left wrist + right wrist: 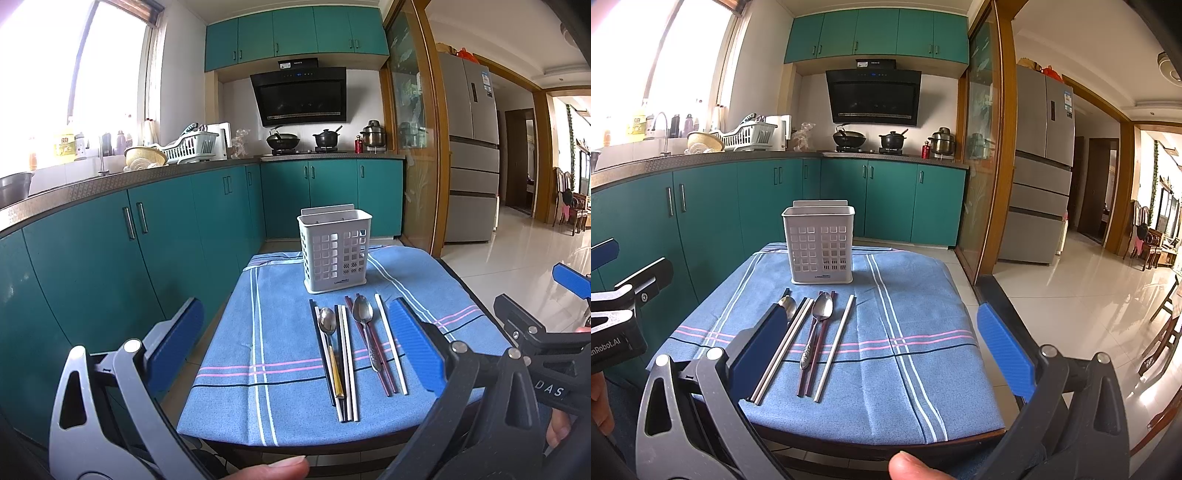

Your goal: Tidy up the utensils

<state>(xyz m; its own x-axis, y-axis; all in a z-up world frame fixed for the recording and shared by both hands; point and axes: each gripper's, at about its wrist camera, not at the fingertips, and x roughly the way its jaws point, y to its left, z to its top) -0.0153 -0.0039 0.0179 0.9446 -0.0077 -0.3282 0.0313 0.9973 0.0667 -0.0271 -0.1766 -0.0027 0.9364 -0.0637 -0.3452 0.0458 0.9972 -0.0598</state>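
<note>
A white perforated utensil holder (335,252) (820,245) stands upright at the far end of a small table covered by a blue striped cloth (288,332) (908,325). In front of it lie two metal spoons (364,325) (817,325), white chopsticks (390,347) (834,349), dark red chopsticks (380,365) (812,365) and black chopsticks (320,350), side by side. My left gripper (299,349) is open and empty above the near end of the table. My right gripper (882,350) is open and empty, with its left finger over the leftmost utensils.
Teal kitchen cabinets (159,229) run along the left and back under a counter with a dish rack (188,146), pots and a stove. A glass sliding door (410,147) and a fridge (472,147) stand to the right, with tiled floor (1071,288) beyond.
</note>
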